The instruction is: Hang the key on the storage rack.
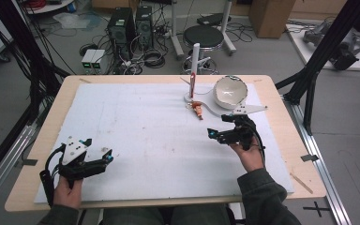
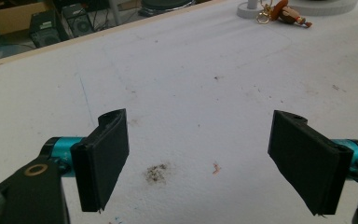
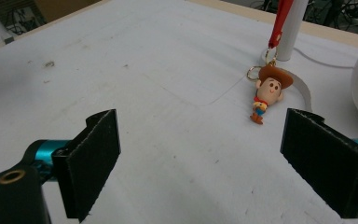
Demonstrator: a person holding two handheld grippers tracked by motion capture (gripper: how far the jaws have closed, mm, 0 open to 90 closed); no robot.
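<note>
We held the right gripper above the white mat on the desk, its jaws spread wide apart and clamped on nothing, aimed toward the small cowboy figure keychain that lay flat on the mat near the far edge. In the right gripper view the figure sat ahead of the jaws and closer to the one at that view's right, well clear of both, its brown hat toward the white post and its gold rings joined to a red strap that hung down the post. The post stood upright on a round white base, just beside a white bowl-shaped object that we could see tipped on its side. Our left gripper rested low at the near left of the mat, well apart from the keychain, its jaws likewise wide open and empty; its own view showed bare, scuffed mat between them and the figure far off at the top edge.
</note>
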